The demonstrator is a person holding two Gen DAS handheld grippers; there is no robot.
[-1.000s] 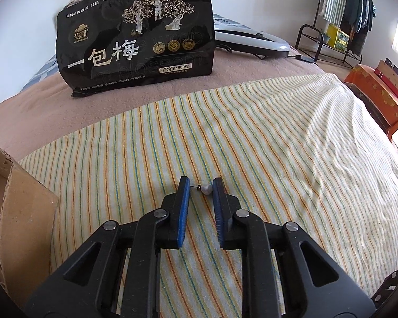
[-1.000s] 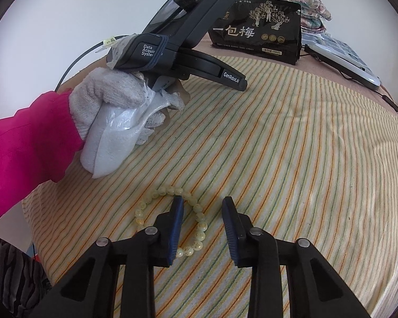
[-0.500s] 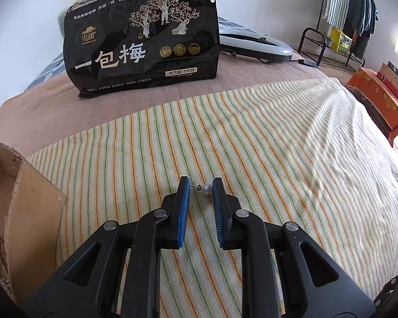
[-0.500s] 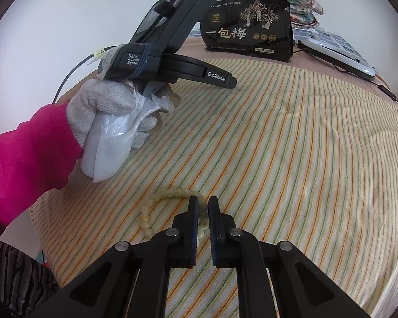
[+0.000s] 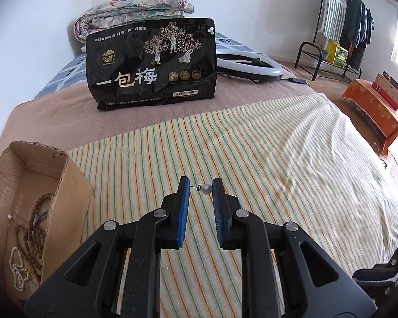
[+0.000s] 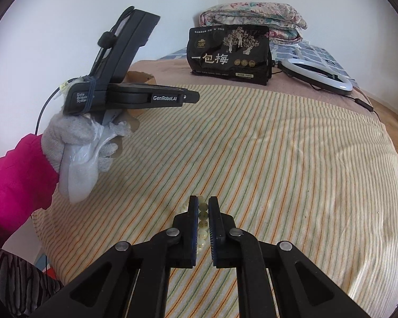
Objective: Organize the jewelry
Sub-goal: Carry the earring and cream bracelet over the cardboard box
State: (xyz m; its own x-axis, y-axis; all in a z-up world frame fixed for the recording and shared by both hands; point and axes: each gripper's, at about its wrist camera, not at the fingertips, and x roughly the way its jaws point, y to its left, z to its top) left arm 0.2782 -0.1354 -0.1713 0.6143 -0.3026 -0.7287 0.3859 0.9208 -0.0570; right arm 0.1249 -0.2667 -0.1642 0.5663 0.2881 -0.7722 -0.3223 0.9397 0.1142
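Note:
My left gripper (image 5: 201, 187) is shut on a pearl stud earring (image 5: 206, 188), pinched by its post and pearl between the blue pads, held above the striped cloth (image 5: 252, 145). To its left stands an open cardboard box (image 5: 66, 182) holding several bead strings and a pearl strand. My right gripper (image 6: 203, 206) is shut on a pale green bead bracelet (image 6: 203, 221), lifted above the cloth. The left gripper's body (image 6: 135, 98) also shows in the right wrist view, held by a gloved hand.
A black snack bag (image 5: 151, 63) stands upright at the back on the brown blanket. A white ring light (image 5: 249, 65) lies behind it to the right. Folded quilts sit behind the bag. An orange cloth-covered stand (image 5: 374, 108) is off the bed's right edge.
My right gripper closed on the bead bracelet and lifted it off the cloth. My left gripper rose and swung left with the earring, bringing the box's inside into view.

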